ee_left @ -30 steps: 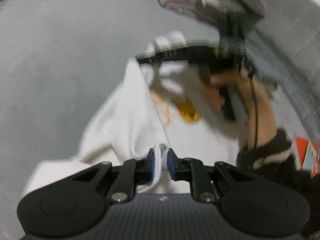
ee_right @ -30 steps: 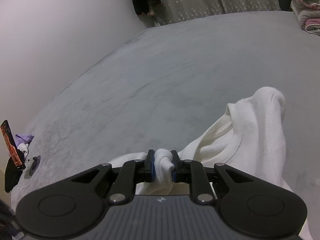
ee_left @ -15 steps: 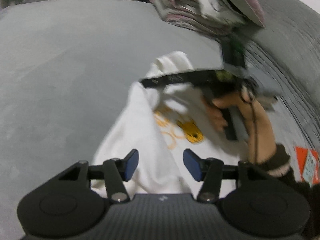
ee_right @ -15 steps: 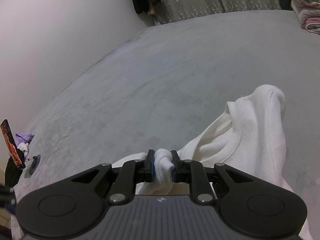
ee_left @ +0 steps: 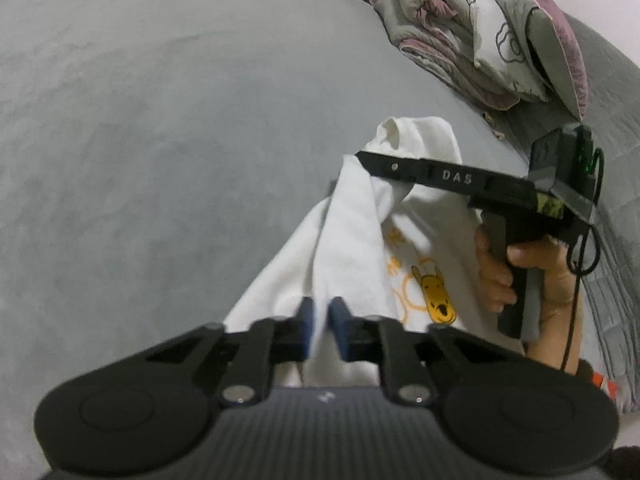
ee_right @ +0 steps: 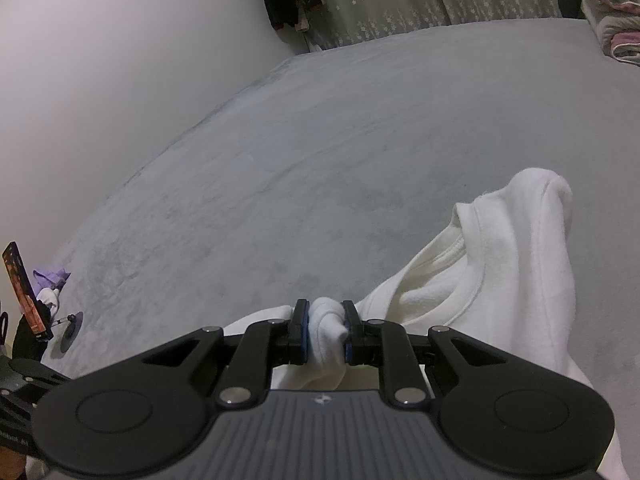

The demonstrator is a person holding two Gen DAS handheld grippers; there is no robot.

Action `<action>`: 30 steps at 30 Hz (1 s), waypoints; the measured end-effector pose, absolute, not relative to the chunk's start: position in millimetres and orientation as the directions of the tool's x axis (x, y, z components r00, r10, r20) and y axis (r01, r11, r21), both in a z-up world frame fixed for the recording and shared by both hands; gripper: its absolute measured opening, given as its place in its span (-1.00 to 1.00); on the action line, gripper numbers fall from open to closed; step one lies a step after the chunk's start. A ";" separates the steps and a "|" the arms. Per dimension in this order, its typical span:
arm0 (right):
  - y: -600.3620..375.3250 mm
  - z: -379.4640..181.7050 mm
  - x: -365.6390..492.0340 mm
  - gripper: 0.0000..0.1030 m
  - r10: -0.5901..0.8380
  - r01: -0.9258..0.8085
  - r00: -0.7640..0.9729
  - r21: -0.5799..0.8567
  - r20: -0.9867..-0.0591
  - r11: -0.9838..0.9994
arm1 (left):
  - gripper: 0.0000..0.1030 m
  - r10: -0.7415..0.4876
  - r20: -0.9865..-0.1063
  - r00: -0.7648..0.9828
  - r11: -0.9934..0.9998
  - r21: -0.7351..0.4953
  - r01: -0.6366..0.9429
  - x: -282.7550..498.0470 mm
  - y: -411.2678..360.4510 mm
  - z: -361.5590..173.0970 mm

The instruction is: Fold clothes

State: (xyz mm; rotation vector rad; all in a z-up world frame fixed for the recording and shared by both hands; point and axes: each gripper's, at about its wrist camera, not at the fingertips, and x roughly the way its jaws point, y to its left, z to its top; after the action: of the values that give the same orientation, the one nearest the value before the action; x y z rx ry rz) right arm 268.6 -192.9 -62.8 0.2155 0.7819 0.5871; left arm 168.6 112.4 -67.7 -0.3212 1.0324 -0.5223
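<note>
The left gripper [ee_left: 319, 330], spread half a second ago, now nearly pinches a ridge of the white sweatshirt [ee_left: 348, 248]; the right gripper [ee_right: 325, 332] stays clenched on bunched fabric.

- Left gripper [ee_left: 320, 330]: matte black linkage arms, silver screws, blue pads; ribbed grey body
- Right gripper [ee_left: 360, 158]: black rail marked "DAS"; black cable looping by the hand [ee_left: 520, 268]; dark sleeve [ee_left: 584, 366]

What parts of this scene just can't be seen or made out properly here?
- Left wrist view: the white shirt's near end, hidden behind the left gripper.
- Its yellow print: wording partly folded under.
- Right wrist view: the cloth below the right gripper, hidden behind the tool body.
</note>
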 end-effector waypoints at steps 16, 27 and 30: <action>-150.4 -48.4 266.3 -0.70 0.508 -0.419 0.706 0.288 -0.493 0.861 | -0.88 -0.222 -0.719 0.659 0.971 -0.099 0.219 197.0 150.8 -27.9; -74.1 -33.5 328.3 -0.77 0.440 -0.465 0.704 0.105 -0.558 0.879 | -0.88 -0.108 -0.729 0.675 0.990 -0.020 0.137 234.4 199.0 -39.2; -58.6 -46.5 341.2 -0.78 0.428 -0.478 0.685 0.079 -0.590 0.875 | -0.88 -0.092 -0.740 0.667 0.992 -0.013 0.122 240.0 200.7 -44.8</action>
State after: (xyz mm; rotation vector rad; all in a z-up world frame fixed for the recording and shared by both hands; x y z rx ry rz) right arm 341.2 -58.6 -46.5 -0.0834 0.6391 0.5079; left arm 240.0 200.7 -44.8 0.0388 0.8325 -0.1208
